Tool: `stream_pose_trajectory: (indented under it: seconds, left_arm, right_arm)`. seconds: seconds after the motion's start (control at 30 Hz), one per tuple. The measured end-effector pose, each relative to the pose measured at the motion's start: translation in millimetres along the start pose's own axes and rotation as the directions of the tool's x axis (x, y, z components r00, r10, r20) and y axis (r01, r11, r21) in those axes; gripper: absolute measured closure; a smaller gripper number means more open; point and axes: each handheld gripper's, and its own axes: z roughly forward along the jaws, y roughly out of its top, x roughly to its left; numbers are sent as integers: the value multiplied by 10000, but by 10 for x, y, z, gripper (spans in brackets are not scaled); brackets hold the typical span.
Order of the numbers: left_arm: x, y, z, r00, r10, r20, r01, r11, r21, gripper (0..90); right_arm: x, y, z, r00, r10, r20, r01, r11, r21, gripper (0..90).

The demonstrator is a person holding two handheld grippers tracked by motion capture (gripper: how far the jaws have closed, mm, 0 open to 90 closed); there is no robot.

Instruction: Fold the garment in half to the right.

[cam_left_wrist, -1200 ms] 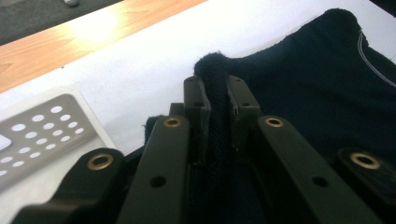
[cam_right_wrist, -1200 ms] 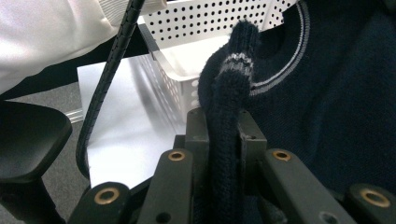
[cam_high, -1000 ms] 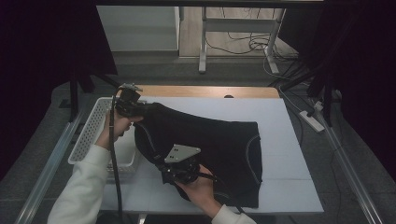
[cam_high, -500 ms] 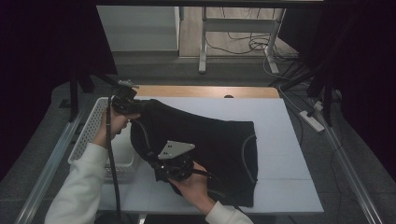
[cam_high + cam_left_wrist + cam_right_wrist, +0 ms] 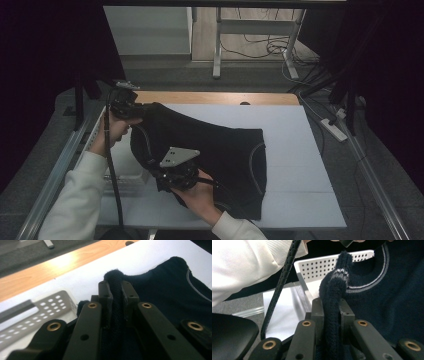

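A dark navy knitted garment [image 5: 215, 145] with thin pale trim lines lies spread across the white table [image 5: 300, 150]. My left gripper [image 5: 131, 109] holds its far left corner at the table's back left, and its jaws are shut on a fold of the garment [image 5: 115, 297]. My right gripper [image 5: 165, 175] holds the near left edge with a grey plate on top. In the right gripper view the knit [image 5: 335, 305] is pinched between the shut jaws, and a striped neckline [image 5: 372, 282] lies just beyond.
A white perforated basket [image 5: 117, 167] stands at the table's left edge, under the garment's left side. A wooden strip [image 5: 215, 97] runs along the table's far edge. A power strip [image 5: 335, 129] lies on the floor at the right. My left gripper's cable [image 5: 284, 277] hangs beside a white sleeve.
Both grippers have carried the garment's left edge slightly leftward and farther back, pulling it over the basket. Both stay shut on the cloth.
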Motion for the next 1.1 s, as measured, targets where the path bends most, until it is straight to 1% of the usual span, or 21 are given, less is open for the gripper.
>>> stream_pose_trajectory:
  seconds: [0.1,0.2,0.23,0.27,0.57,0.63,0.87,1.1]
  left_arm:
    - [-23,-9,26,10000,-1,38,1,10000,23,808]
    - [-65,-25,102,10000,7,98,-8,9999,107,808]
    - [-65,-25,102,10000,7,98,-8,9999,107,808]
    - [-92,-24,142,9999,23,140,-25,9999,136,808]
    - [-192,40,273,9993,225,284,-231,9995,214,808]
    - [-204,42,286,9993,220,303,-227,9995,212,808]
    - [-289,63,397,9988,269,403,-280,9993,266,807]
    - [-375,107,472,9981,402,467,-416,9988,273,807]
  right_arm:
    - [-7,-22,-24,10000,47,33,-47,10000,-20,783]
    - [-17,-80,-56,9999,108,112,-109,9999,114,783]
    - [-20,-99,-67,9998,140,144,-142,9998,131,783]
    - [-25,-120,-81,9997,170,161,-173,9997,157,782]
    - [-93,-226,-150,9990,422,142,-426,9987,283,781]
    - [-98,-237,-158,9990,429,148,-433,9985,320,781]
    - [-122,-331,-286,9980,493,398,-509,9979,409,780]
    - [-155,-399,-374,9970,577,506,-603,9969,503,780]
